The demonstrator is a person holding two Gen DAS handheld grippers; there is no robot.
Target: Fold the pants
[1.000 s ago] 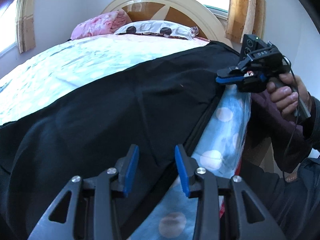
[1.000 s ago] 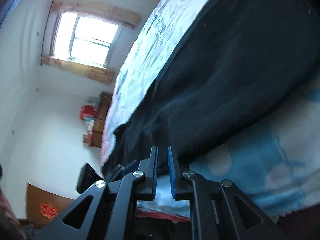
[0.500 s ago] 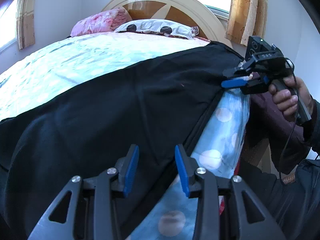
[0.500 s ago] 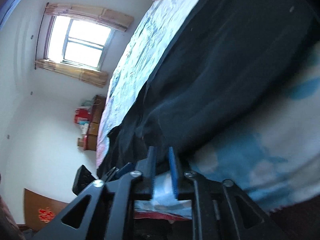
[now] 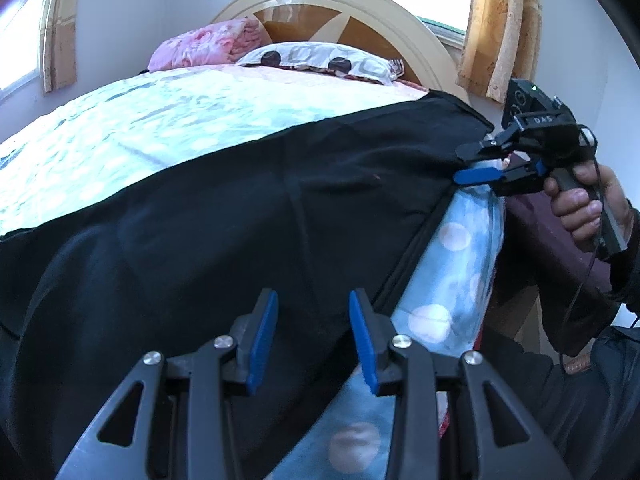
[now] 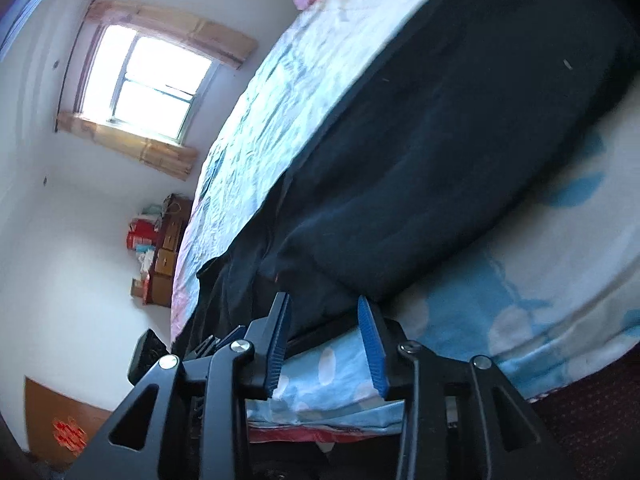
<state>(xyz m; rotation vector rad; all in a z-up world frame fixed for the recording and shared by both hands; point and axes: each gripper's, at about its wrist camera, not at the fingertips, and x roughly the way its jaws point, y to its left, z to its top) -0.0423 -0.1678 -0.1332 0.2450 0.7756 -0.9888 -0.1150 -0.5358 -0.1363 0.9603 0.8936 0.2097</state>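
Black pants (image 5: 248, 216) lie spread flat along the near side of the bed; they also fill the right wrist view (image 6: 440, 152). My left gripper (image 5: 314, 336) is open and empty, just above the pants near their front edge. My right gripper (image 6: 326, 340) is open and empty at the pants' edge by the bed side. In the left wrist view the right gripper (image 5: 468, 166) sits at the far right corner of the pants, jaws apart.
The bed has a light blue floral sheet (image 5: 140, 132) and a blue dotted blanket (image 5: 452, 264) hanging over its side. Pillows (image 5: 316, 60) and a round headboard (image 5: 340, 12) stand at the far end. A window (image 6: 148, 84) and a dresser (image 6: 164, 252) are across the room.
My right gripper was shut at the pants' edge and has opened, letting go of the fabric and shifting slightly away. My left gripper has stayed open in place.
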